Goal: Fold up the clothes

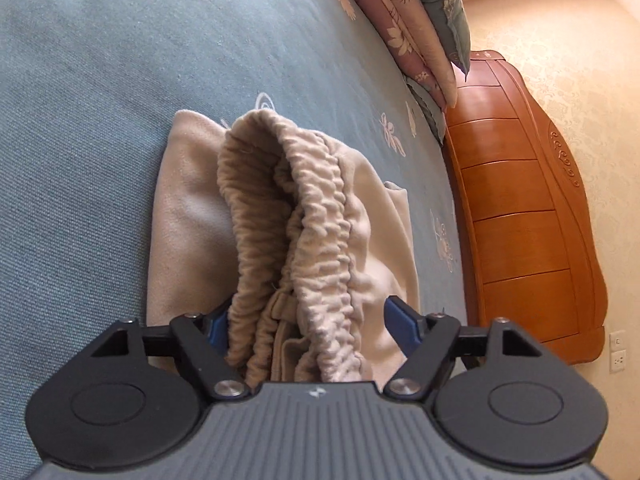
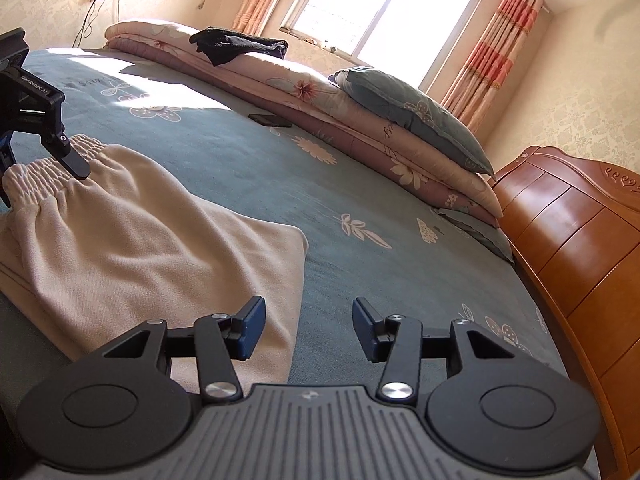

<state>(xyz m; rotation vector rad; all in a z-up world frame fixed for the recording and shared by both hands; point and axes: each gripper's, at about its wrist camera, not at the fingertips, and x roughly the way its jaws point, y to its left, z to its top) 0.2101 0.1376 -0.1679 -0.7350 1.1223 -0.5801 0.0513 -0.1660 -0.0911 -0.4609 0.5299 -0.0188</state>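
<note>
Your left gripper [image 1: 308, 320] tilts down, its jaws partly apart with cloth bunched between them. Your right gripper [image 2: 308, 328] tilts down too, jaws apart, holding nothing.

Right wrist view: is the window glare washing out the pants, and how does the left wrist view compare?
Right wrist view: the window is blown out and a sun patch bleaches the bedspread, but the beige pants lie in even light. Left wrist view: soft, glare-free, waistband sharp; fisheye bends the wooden headboard in both.
</note>
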